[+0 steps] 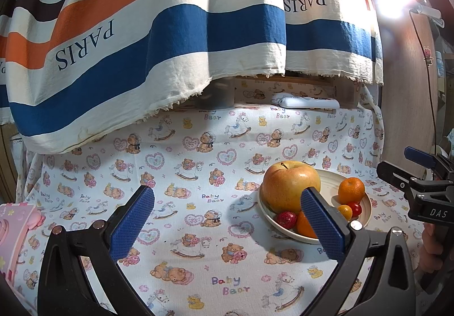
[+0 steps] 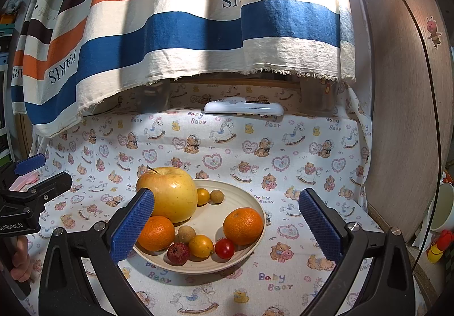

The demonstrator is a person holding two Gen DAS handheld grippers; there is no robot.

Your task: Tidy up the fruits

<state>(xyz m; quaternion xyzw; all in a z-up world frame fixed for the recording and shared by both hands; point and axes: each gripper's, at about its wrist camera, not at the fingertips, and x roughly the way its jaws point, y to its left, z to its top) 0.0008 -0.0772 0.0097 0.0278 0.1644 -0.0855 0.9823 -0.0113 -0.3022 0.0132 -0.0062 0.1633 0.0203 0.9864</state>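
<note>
Fruits sit heaped on the plate (image 2: 255,204), so the right gripper (image 2: 227,226), jaws apart and empty like the left gripper (image 1: 227,223), should straddle 1 orange (image 2: 243,225) near the plate's right rim.

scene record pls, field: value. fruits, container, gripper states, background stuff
plate: cream, on bear-print cloth
apple: large, yellow, on plate, stem up
oranges: two, near-left and right
small fruit: red tomato, yellow tomato, dark red fruit, all at near rim
left gripper: open, empty, left of plate
right gripper: open, empty, facing plate
backdrop: striped PARIS cloth; white remote behind
</note>
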